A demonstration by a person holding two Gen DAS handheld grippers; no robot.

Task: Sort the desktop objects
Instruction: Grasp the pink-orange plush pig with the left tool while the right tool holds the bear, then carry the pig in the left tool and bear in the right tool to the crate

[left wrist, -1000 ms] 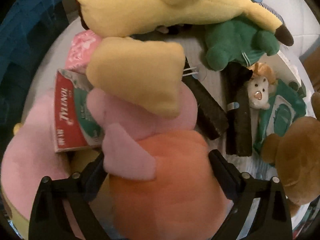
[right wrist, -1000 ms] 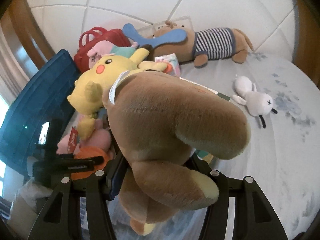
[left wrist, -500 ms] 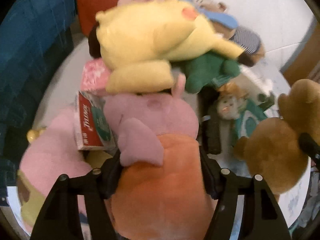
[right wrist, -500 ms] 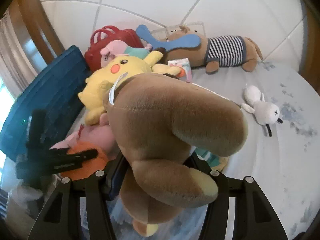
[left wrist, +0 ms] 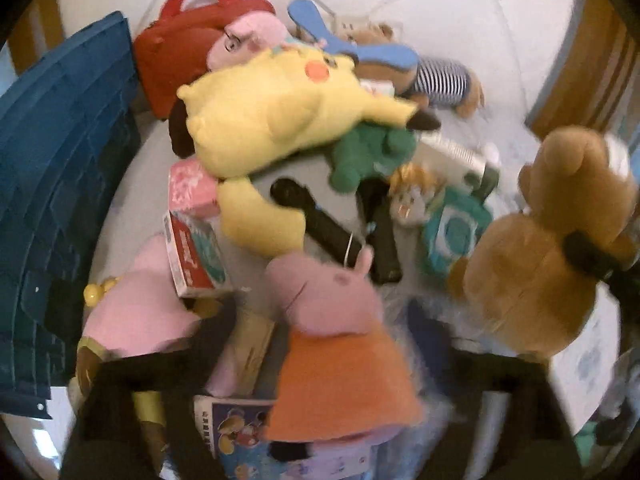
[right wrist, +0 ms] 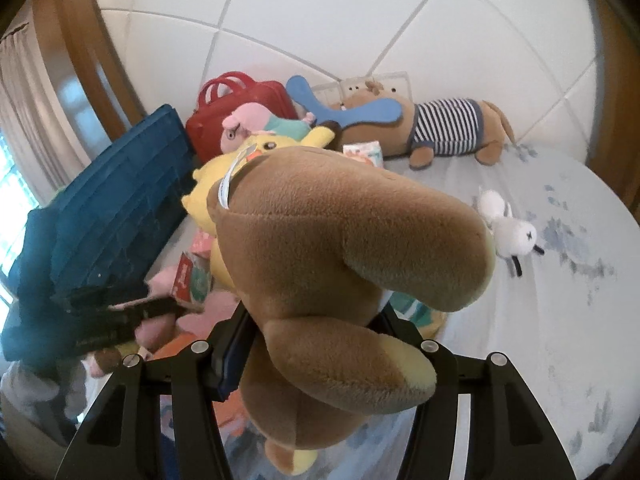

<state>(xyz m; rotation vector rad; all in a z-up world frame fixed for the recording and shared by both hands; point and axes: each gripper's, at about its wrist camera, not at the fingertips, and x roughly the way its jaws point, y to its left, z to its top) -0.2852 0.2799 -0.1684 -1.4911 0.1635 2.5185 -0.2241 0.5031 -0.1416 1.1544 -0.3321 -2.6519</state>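
My right gripper (right wrist: 312, 332) is shut on a big brown plush bear (right wrist: 340, 248) and holds it up above the bed; the bear also shows at the right of the left wrist view (left wrist: 548, 248). In the blurred left wrist view a pink pig plush in an orange dress (left wrist: 336, 344) lies between my left gripper's fingers (left wrist: 344, 364), which now stand wide apart, open. The left gripper shows at the left of the right wrist view (right wrist: 120, 312). Behind the pig lies a yellow plush (left wrist: 280, 116).
A heap of toys and boxes covers the bed: a green plush (left wrist: 368, 152), a red bag (left wrist: 180, 48), a striped brown dog (right wrist: 440, 128), a red and green box (left wrist: 196, 256), black bars (left wrist: 332, 232). A blue crate (left wrist: 52, 184) stands left. A white bunny (right wrist: 508, 228) lies right.
My left gripper has pulled back and up and its fingers have spread, letting go of the pig plush. My right gripper has lifted the bear slightly.
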